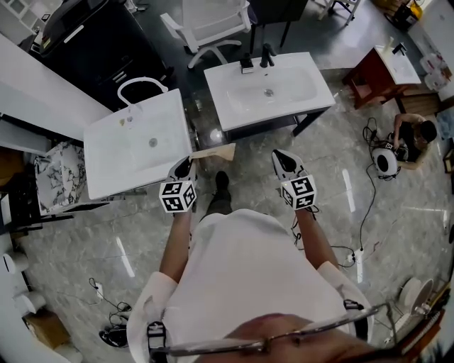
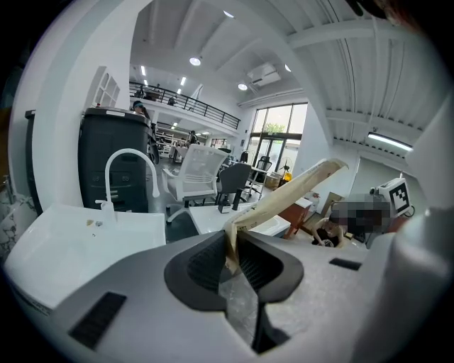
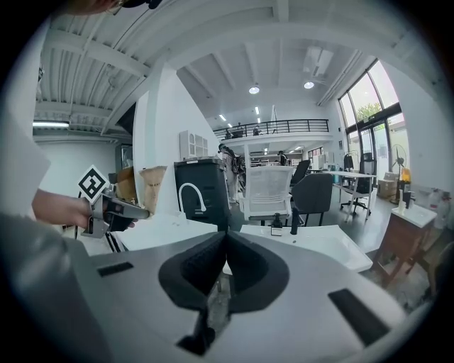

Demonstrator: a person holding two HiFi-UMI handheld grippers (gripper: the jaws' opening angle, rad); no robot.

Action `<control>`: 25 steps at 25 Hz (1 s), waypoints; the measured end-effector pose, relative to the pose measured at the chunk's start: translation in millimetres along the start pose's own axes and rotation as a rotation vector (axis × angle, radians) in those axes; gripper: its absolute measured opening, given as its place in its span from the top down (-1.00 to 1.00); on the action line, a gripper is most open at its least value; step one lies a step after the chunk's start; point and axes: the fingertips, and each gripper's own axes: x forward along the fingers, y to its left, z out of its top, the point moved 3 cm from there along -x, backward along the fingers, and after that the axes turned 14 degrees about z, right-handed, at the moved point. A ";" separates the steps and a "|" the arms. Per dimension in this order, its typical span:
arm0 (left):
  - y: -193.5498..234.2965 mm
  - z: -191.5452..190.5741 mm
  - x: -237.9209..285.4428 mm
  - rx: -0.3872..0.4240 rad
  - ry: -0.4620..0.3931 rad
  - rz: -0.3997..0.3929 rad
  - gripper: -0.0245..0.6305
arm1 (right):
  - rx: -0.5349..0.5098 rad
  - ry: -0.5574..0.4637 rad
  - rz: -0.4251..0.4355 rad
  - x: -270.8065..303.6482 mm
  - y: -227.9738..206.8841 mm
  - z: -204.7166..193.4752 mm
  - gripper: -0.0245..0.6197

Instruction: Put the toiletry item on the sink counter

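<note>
The toiletry item is a flat tan paper packet (image 1: 215, 153). My left gripper (image 1: 184, 166) is shut on one end of it and holds it in the air off the right edge of the white sink counter (image 1: 113, 152). In the left gripper view the packet (image 2: 298, 188) sticks up and to the right from between the pressed pads of the left gripper (image 2: 233, 247). My right gripper (image 1: 281, 159) hangs level with it, over the floor in front of the second sink (image 1: 305, 96). Nothing shows between the shut jaws of the right gripper (image 3: 226, 244).
The near sink has a white arched faucet (image 1: 142, 86); the second sink carries a black faucet (image 1: 267, 54) and a dark dispenser (image 1: 246, 64). A black cabinet (image 1: 92, 42), a white chair (image 1: 213, 21) and a red-brown table (image 1: 376, 74) stand around. A crouching person (image 1: 415, 138) and cables (image 1: 365, 213) are at right.
</note>
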 end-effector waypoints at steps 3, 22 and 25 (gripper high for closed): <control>1.4 11.8 22.8 0.008 0.004 -0.016 0.77 | 0.008 0.008 -0.010 15.1 -14.6 3.2 0.90; 42.9 86.0 175.2 0.041 0.071 -0.110 0.77 | 0.033 0.052 -0.094 123.7 -94.5 49.4 0.90; 53.0 92.5 192.5 0.046 0.081 -0.125 0.77 | 0.032 0.056 -0.109 141.1 -99.9 56.3 0.90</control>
